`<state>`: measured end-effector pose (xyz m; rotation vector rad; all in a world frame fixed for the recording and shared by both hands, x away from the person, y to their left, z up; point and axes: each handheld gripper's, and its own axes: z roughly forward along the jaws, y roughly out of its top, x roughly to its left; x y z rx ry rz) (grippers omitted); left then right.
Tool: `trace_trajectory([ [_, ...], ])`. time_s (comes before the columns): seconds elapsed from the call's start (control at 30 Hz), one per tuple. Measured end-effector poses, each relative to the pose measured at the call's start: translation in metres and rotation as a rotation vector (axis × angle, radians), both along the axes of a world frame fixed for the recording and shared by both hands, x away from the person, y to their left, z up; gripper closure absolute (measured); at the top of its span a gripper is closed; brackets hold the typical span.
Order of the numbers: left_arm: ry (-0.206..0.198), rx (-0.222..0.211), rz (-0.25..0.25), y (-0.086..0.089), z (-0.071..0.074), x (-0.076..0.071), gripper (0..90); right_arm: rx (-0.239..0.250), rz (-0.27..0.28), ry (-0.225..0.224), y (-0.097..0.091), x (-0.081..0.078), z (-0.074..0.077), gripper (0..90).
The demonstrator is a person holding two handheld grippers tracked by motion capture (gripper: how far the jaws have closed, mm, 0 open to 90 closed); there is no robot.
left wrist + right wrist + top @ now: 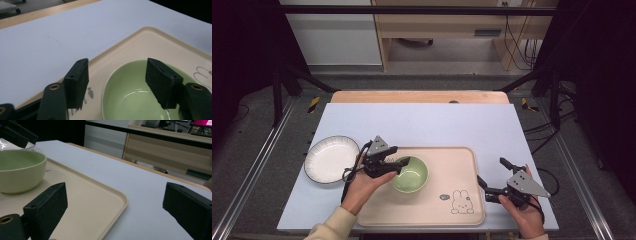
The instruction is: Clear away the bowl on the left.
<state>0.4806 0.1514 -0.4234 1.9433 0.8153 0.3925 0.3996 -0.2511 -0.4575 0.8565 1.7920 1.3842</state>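
A pale green bowl (409, 175) stands upright on the left half of a beige tray (452, 160) that bears a rabbit drawing. My left gripper (399, 162) is open at the bowl's left rim. In the left gripper view the rim of the bowl (130, 97) lies between the jaws of my left gripper (117, 65), one jaw over the tray (150, 47) and the other over the bowl's hollow, neither pad pressing. My right gripper (491, 170) is open at the tray's right edge, and nothing sits between the jaws of my right gripper (115, 192) except the tray (82, 202) corner and table.
A white plate (331, 159) with a dark rim lies on the white table top (422, 122), left of the tray. A wooden strip borders the table's far edge. The bowl (20, 172) and the other gripper (17, 135) appear far left in the right gripper view.
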Motion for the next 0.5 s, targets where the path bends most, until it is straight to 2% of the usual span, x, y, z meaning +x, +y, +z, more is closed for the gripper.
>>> trace_trajectory([
  [0.03,-0.004,-0.003,-0.034,-0.003,0.001,-0.001,29.4,0.001,-0.001,0.001,0.000,0.000,0.000,5.8],
  [0.07,-0.004,-0.003,-0.034,-0.003,0.001,-0.001,28.0,0.003,-0.001,0.002,0.000,0.000,0.000,5.8],
  [0.1,-0.004,-0.005,-0.057,-0.004,0.002,-0.002,28.0,0.003,-0.001,0.002,0.000,0.000,0.000,5.8],
  [0.23,-0.047,-0.022,-0.110,-0.009,0.006,-0.009,17.3,0.001,0.000,-0.001,0.000,0.000,0.000,5.7],
  [0.33,-0.058,-0.026,-0.121,-0.011,0.007,-0.010,13.7,0.003,-0.001,-0.001,0.000,0.000,0.000,5.6],
  [0.5,-0.087,-0.022,-0.132,-0.013,0.011,-0.014,12.6,0.007,-0.002,-0.002,0.000,-0.001,0.000,5.5],
])
